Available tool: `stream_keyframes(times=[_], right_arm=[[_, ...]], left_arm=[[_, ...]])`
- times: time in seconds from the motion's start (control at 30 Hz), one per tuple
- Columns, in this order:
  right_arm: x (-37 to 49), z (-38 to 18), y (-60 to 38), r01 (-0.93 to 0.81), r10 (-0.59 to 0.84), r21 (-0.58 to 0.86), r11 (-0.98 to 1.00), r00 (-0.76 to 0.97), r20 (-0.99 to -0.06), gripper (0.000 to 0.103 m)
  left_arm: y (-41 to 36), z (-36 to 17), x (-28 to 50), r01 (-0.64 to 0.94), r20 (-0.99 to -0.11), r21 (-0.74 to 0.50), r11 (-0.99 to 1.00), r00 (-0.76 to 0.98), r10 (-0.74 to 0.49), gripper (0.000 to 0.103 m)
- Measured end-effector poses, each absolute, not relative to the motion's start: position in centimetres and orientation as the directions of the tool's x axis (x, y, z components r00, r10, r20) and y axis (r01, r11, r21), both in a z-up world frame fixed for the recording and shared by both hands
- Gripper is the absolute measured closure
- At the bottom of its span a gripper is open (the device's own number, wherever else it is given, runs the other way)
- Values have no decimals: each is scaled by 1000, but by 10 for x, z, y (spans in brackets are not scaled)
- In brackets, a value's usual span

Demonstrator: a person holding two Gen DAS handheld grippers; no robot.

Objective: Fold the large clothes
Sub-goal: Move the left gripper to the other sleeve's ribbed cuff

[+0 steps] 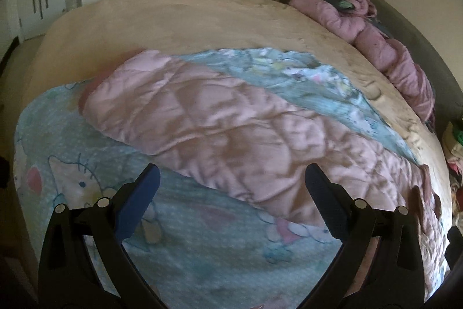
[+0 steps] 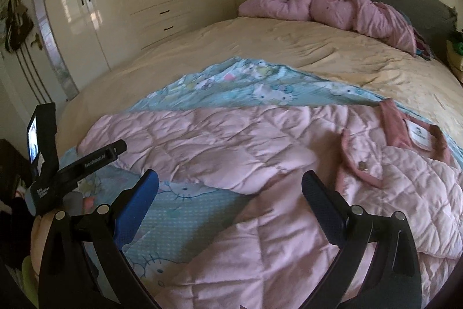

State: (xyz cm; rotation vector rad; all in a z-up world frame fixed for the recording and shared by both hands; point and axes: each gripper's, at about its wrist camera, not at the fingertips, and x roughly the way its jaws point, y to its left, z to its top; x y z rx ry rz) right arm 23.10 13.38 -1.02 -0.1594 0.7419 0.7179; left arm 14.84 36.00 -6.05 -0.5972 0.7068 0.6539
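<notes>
On bed [image 2: 260, 48]: pink quilted coat [image 2: 260, 152] spread flat; both grippers' fingers apart.

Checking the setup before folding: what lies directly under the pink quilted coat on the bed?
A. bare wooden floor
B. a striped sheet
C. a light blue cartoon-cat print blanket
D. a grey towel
C: the pink quilted coat rests across the light blue cartoon-cat print blanket, which shows on both sides.
</notes>
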Motion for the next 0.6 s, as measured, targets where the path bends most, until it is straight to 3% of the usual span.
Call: stream_keyframes(times=[0.27,0.6], right_arm=[[230,-30,162,-683,549,120,720,456,-700,4],[231,-51,180,-700,555,149,698,398,-731,4]], left_arm=[[399,-87,137,-785,-778,-261,562,516,359,9],[450,-104,138,-786,-750,-378,489,570,336,9]])
